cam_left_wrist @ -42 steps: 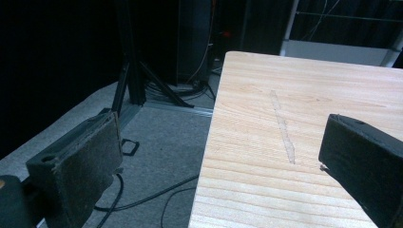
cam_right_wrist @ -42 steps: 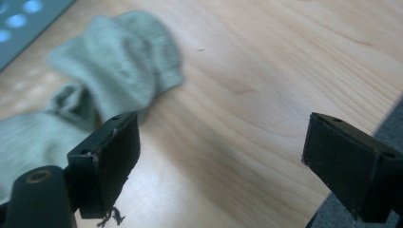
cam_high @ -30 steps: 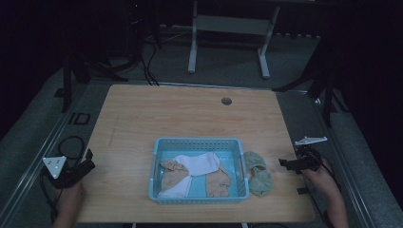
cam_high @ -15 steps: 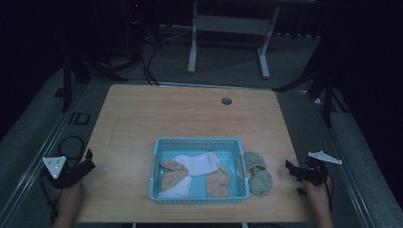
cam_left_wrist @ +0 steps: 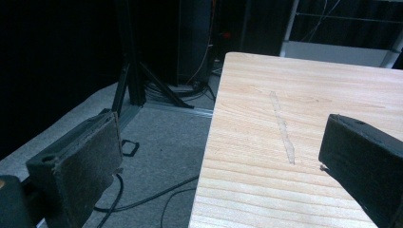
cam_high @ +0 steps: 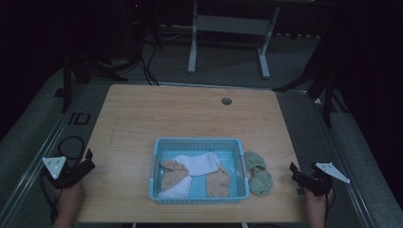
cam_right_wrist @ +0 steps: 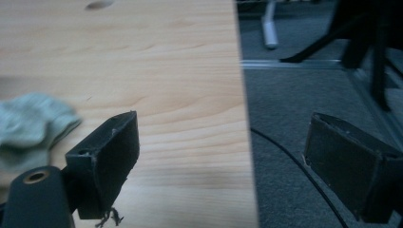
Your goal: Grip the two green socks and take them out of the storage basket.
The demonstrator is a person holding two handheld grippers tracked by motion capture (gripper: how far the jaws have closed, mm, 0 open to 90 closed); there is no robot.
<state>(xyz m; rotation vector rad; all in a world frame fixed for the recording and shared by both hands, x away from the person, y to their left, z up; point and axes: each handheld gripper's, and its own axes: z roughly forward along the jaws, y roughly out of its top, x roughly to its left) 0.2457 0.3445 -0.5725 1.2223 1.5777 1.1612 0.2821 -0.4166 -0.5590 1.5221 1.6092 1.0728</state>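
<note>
Brightness: dim overall; the room beyond the desk [cam_high: 190,118] falls to near black.
Light source: overhead, landing mainly on the desk top, which is the brightest surface.
Shadows: soft and faint, no hard edges.
Glare: none seen.
Sharpness, high view: slightly soft and grainy.
Blur: right gripper view, green sock [cam_right_wrist: 28,126] smeared; the near jaws are soft in both gripper views.

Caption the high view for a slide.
Blue basket of socks mid-table, two green socks beside it, grippers at both edges.
</note>
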